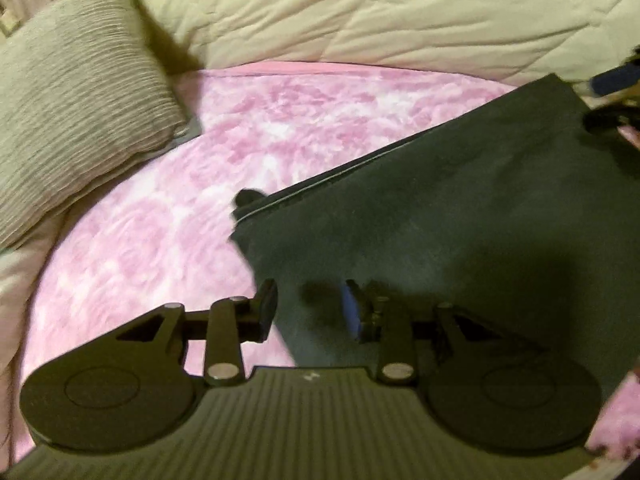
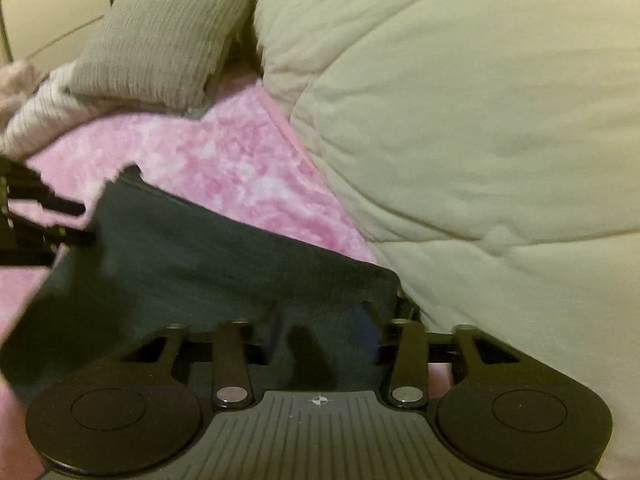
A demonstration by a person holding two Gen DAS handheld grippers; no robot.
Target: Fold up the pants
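Pants (image 1: 460, 220), dark and folded into a flat panel, lie on the pink blanket (image 1: 168, 220) and fill the centre and right of the left wrist view; in the right wrist view they run from middle left down to the lower centre. No brand, label or writing can be read on them or on anything else; the only marks are a small white scuff and a crosshair on the ribbed gripper bodies. Left gripper (image 1: 310, 310) has its fingers spread wide over the near edge of the pants, holding nothing. Right gripper (image 2: 326, 346) also has its fingers spread, with the cloth lying between them; whether they touch it cannot be told. A grey ribbed pillow (image 1: 76, 112) sits at upper left in both views, and a cream quilt (image 2: 480, 140) covers the top of the left view and the whole right side of the right view. Only the right view shows a pale paneled wall (image 2: 48, 8) at upper left, a knitted white cloth (image 2: 36, 116) below the pillow, and the left gripper's black fingertips at the left edge, at the pants' corner.
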